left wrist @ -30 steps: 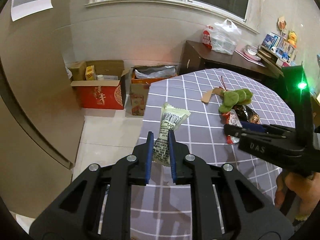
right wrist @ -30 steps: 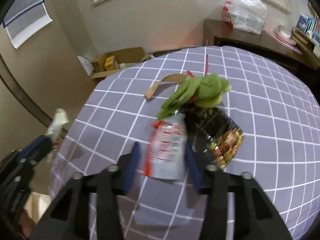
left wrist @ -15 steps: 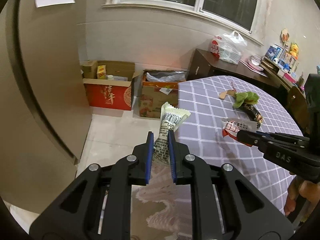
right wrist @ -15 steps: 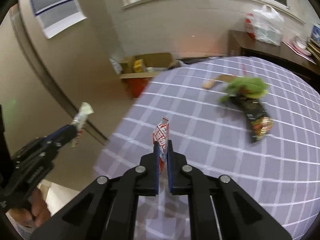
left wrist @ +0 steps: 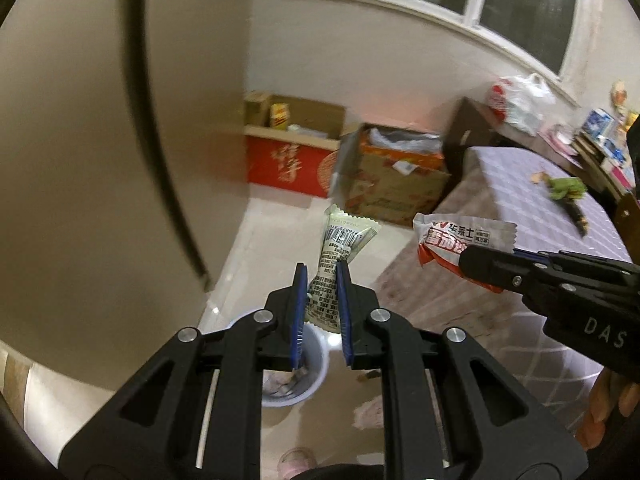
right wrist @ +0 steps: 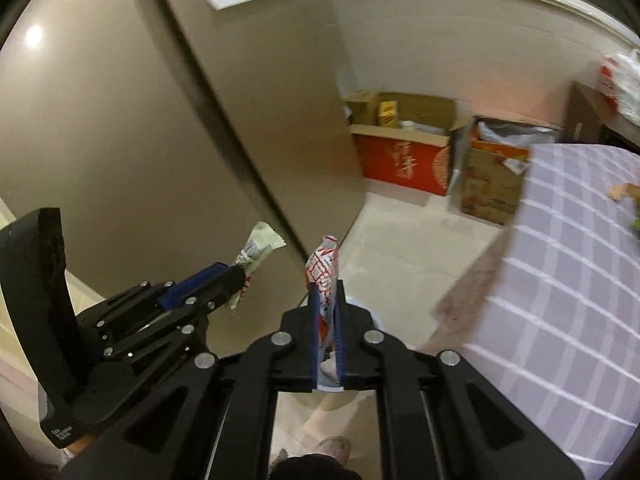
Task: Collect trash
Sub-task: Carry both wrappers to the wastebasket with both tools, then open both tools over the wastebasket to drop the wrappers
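Note:
My left gripper (left wrist: 321, 280) is shut on a pale green snack wrapper (left wrist: 340, 252), held in the air over a white trash bin (left wrist: 310, 372) on the floor. My right gripper (right wrist: 325, 294) is shut on a red and white snack wrapper (right wrist: 325, 276), also held above the bin's rim (right wrist: 372, 320). In the left wrist view the right gripper (left wrist: 468, 258) comes in from the right with its wrapper (left wrist: 456, 236). In the right wrist view the left gripper (right wrist: 236, 276) shows at the left with the green wrapper (right wrist: 258, 250). More trash, green leaves (left wrist: 566, 186) and a dark wrapper (left wrist: 578, 216), lies on the table.
A table with a purple checked cloth (right wrist: 568, 248) stands at the right. A tall beige door or cabinet (right wrist: 120, 140) is at the left. A red cardboard box (left wrist: 292, 160) and an orange box (left wrist: 396, 180) stand by the far wall. My feet (right wrist: 332, 448) show below.
Both grippers have swung left off the table with their wrappers and now hang over the floor above the white bin, which has come into view.

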Demonstrator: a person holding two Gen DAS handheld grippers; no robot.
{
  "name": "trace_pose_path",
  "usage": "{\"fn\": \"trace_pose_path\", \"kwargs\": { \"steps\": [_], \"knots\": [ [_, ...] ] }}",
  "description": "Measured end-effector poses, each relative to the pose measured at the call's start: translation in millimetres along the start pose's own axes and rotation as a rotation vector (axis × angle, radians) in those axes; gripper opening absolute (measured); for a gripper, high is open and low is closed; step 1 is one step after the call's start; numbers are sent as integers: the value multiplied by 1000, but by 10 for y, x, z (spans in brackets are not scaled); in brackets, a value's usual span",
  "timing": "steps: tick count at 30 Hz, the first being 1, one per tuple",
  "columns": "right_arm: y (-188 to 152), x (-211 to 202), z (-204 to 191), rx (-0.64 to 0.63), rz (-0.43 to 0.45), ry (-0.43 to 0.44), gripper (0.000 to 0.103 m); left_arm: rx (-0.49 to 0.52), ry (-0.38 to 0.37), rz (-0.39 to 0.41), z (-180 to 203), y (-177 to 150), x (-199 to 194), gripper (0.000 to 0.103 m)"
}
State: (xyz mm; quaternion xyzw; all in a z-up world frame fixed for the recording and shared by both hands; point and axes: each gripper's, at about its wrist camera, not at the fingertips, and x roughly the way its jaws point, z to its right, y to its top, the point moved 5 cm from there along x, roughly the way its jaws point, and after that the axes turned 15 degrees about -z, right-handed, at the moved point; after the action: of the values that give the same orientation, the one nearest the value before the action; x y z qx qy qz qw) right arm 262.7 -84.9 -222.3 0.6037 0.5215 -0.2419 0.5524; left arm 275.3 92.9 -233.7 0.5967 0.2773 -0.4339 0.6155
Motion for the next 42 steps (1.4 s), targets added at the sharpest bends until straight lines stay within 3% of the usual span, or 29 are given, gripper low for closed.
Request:
{"fn": "trace_pose_path", "kwargs": {
  "steps": [2,4,5,6,16,28,30,31,32,33,42],
  "knots": [
    [22,123,-84,-1,-15,10,7,-9,-14,-62,-146,-25,148,17],
    [37,264,-170,-5,-31,7,7,-42,-40,-125,-269,-44,321,27],
    [47,329,-197,-6,-40,4,7,-68,-26,-139,-347,-50,397,52],
    [53,379,-229,-7,-46,1,7,-88,-2,-135,-412,-57,442,68],
    [57,828,-403,-29,-103,-25,7,-133,1,-156,-702,-236,553,68],
    [150,938,-566,-50,-88,-13,7,-169,23,-142,-853,-230,528,68],
    [180,943,-587,-50,-74,-4,10,-182,31,-139,-879,-236,518,69],
    [210,950,-609,-58,-59,-7,17,-193,35,-138,-902,-237,514,70],
    [226,958,-621,-66,-52,-17,42,-201,36,-138,-917,-230,513,71],
    [237,965,-621,-64,-47,-30,53,-210,37,-138,-930,-230,506,71],
    [191,797,-533,-40,-36,-23,55,-193,46,-118,-839,-179,362,71]
  ]
}}
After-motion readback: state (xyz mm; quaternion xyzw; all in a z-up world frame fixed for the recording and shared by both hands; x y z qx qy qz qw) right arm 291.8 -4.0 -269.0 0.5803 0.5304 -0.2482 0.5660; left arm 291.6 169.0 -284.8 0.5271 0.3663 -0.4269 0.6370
